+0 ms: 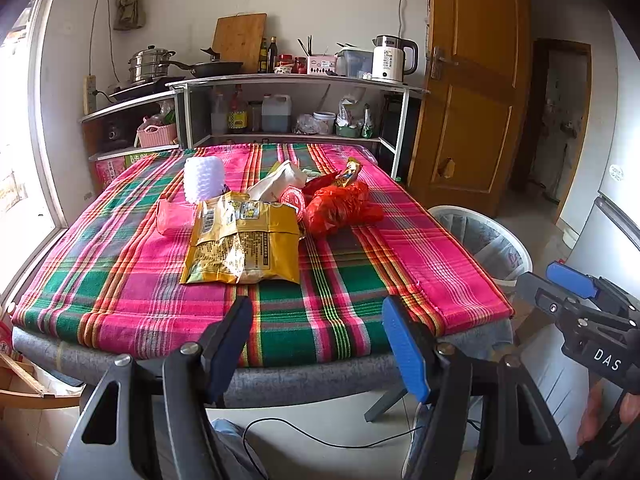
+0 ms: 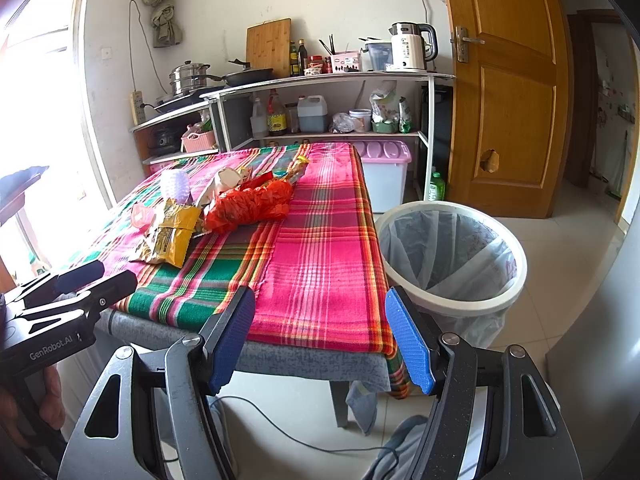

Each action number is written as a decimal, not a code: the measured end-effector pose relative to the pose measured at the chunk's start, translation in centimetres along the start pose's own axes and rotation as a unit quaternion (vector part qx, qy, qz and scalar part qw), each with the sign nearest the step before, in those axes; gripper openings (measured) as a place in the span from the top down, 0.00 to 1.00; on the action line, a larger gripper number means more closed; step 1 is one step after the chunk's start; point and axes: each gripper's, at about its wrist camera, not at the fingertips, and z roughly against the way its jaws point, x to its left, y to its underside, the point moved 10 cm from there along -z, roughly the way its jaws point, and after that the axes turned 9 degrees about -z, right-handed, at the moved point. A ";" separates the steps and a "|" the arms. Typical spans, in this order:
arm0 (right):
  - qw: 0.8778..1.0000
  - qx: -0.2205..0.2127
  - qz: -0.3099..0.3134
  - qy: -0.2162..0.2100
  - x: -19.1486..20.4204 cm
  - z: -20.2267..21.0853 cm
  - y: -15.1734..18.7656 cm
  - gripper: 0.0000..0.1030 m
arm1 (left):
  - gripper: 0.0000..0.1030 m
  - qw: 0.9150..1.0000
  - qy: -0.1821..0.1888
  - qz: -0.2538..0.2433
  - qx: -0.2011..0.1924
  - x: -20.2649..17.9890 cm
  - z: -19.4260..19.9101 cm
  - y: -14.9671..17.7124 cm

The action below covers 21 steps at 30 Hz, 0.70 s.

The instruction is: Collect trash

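A pile of trash lies on the plaid-covered table [image 1: 120,280]: a yellow snack bag [image 1: 244,244], a red plastic bag [image 1: 340,208], a pink wrapper [image 1: 174,216], a white foam net [image 1: 204,180] and crumpled wrappers [image 1: 284,180]. The yellow bag [image 2: 172,236] and red bag [image 2: 252,204] also show in the right wrist view. My left gripper [image 1: 320,344] is open and empty at the table's near edge. My right gripper [image 2: 320,344] is open and empty near the table's front right corner, beside the white lined trash bin [image 2: 452,256].
The bin [image 1: 484,240] stands on the floor right of the table. Kitchen shelves [image 1: 288,80] with pots, bottles and a kettle stand behind. A wooden door [image 2: 508,80] is at the right, a pink-lidded box [image 2: 384,172] behind the table. A cable [image 2: 280,436] lies on the floor.
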 end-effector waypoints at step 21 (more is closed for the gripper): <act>1.000 0.001 0.002 -0.001 0.0 -0.1 0.0 0.34 | 0.33 1.000 -0.001 0.002 0.003 0.2 -0.3 0.1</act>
